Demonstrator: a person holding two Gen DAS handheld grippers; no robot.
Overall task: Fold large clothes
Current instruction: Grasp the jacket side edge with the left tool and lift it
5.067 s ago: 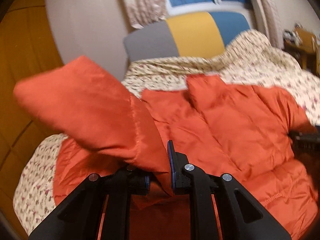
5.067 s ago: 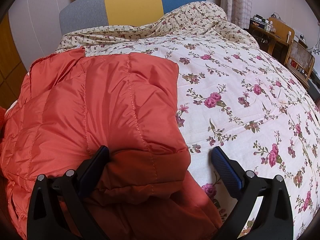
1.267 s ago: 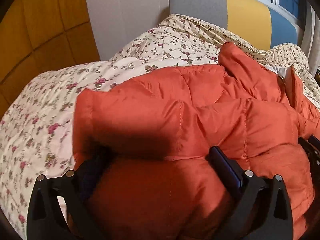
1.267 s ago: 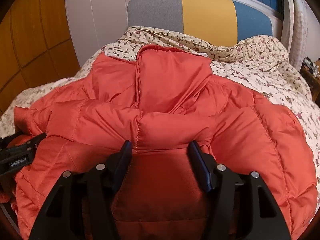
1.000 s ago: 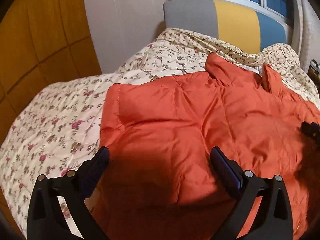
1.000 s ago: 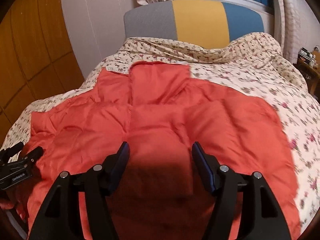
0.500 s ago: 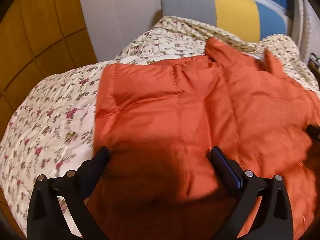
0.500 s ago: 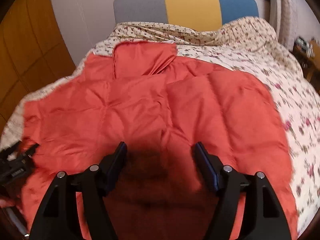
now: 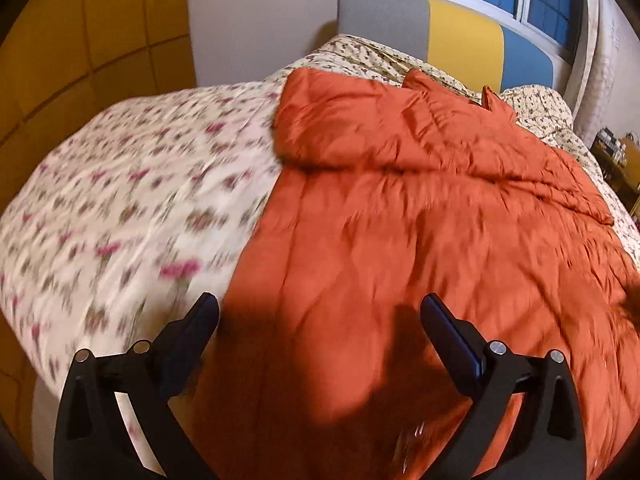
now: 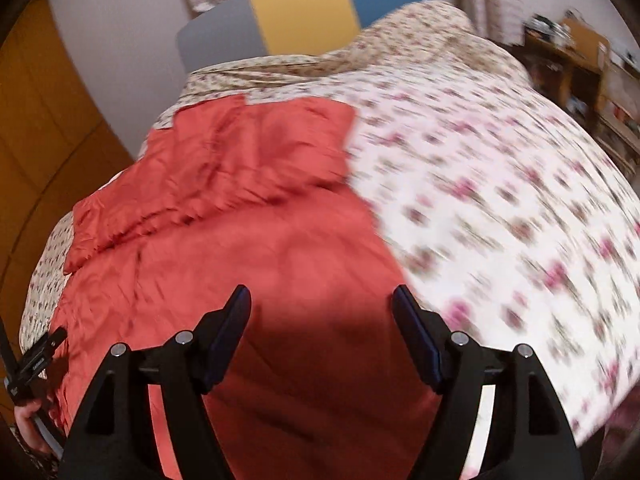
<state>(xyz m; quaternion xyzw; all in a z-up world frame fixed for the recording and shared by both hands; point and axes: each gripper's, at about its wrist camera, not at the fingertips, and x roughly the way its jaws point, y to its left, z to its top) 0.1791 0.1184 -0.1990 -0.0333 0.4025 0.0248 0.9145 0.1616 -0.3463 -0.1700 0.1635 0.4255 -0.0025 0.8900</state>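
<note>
A large orange puffer jacket [image 9: 420, 216] lies spread on the bed; it also shows in the right wrist view [image 10: 248, 216]. Its sleeves are folded across the upper body. My left gripper [image 9: 318, 316] is open and empty, hovering above the jacket's near left edge. My right gripper [image 10: 322, 304] is open and empty above the jacket's near right part. The left gripper's body shows at the left edge of the right wrist view [image 10: 32, 360].
The floral bedspread [image 9: 132, 204] covers the bed [image 10: 500, 184] on both sides of the jacket. A grey, yellow and blue headboard [image 10: 280, 12] stands behind. Wooden wall panels [image 9: 80, 28] are on the left; a wooden desk [image 10: 576, 64] is at the right.
Both grippers have let go of the jacket and pulled back and up. The left view has swung left and the right view right. The jacket now lies flatter.
</note>
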